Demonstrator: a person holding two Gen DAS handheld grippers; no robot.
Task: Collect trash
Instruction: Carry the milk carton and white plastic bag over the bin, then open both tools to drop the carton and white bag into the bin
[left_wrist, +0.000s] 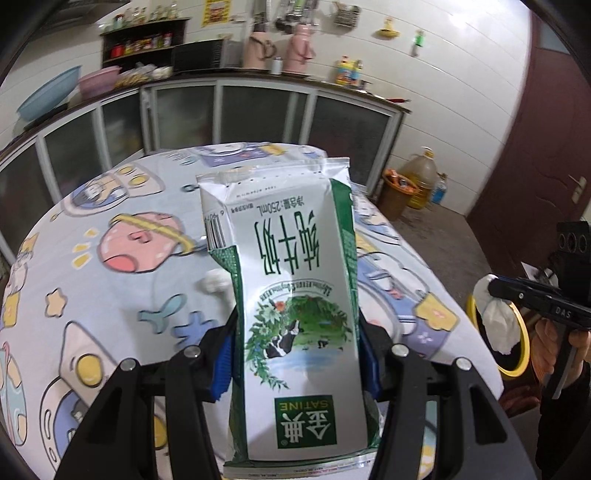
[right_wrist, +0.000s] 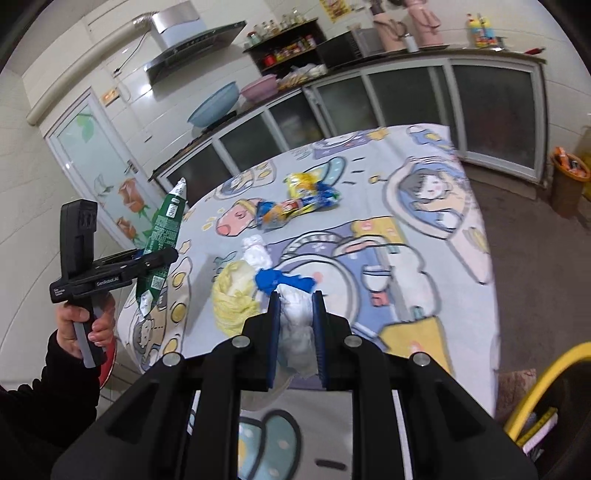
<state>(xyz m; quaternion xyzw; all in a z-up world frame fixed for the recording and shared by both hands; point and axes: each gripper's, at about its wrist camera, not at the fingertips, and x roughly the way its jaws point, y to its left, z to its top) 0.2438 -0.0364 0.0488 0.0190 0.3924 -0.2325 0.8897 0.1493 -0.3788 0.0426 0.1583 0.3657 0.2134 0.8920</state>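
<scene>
While the left tongs (left_wrist: 295, 354) grip a flattened milk carton (left_wrist: 295, 314) between their blue pads, the carton stands upright above the counter (left_wrist: 110, 295), with its print upside down toward the camera. In the right wrist view the same carton (right_wrist: 162, 236) shows from the side, thin and green, held in the left tongs (right_wrist: 155, 258) off the left edge of the counter (right_wrist: 424, 258), and a hand (right_wrist: 85, 325) holds the handle below.

The right tongs (right_wrist: 295, 325) are closed on a crumpled white tissue (right_wrist: 295, 328); the tissue fills the narrow gap between the two pads. In the left wrist view this tissue (left_wrist: 496, 321) hangs from the right tongs (left_wrist: 495, 288) over a bin (left_wrist: 521, 332) with a yellow rim, which stands on the floor beside the counter. The same yellow rim (right_wrist: 546, 380) shows at the lower right of the right wrist view.

More trash lies on the cartoon-printed cloth of the counter: a yellow wad (right_wrist: 234, 299), a blue scrap (right_wrist: 273, 280) touching it, a second white tissue (right_wrist: 256, 253) just behind them, and a yellow and blue snack wrapper (right_wrist: 299, 201) farther away. In the left wrist view, one white tissue (left_wrist: 214, 280) lies just left of the carton. An orange pail (left_wrist: 397, 192) stands on the floor near the cabinets.
</scene>
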